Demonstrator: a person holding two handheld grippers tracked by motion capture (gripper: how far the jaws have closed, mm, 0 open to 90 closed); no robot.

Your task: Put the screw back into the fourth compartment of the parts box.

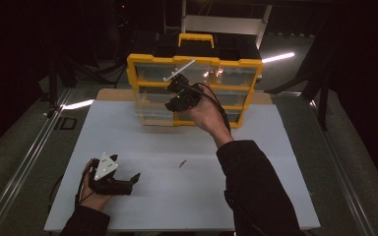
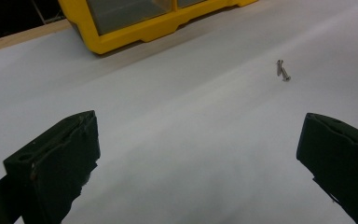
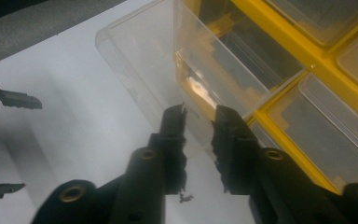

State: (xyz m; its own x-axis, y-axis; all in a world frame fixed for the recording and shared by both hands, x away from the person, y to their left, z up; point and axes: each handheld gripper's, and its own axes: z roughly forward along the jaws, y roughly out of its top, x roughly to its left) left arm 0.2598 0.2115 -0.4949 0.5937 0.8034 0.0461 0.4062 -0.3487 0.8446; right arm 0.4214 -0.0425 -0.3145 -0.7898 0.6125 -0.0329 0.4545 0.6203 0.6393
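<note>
The right gripper (image 3: 200,114) has its jaws a little apart over the pulled-out clear drawer (image 3: 140,60), while the left gripper (image 2: 198,149) rests wide open near two screws (image 2: 282,70).

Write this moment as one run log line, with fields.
right gripper: open, at pulled-out clear drawer | left gripper: open, over table | screws: loose on table

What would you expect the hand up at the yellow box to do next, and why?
Probably draw back from the clear drawer and go down for the screws. The right tongs stand slightly apart at the pulled-out drawer's edge, with nothing clearly pinched between them, so the drawer looks ready. Two small screws lie loose on the white table, and the left tongs rest wide open nearby.
</note>
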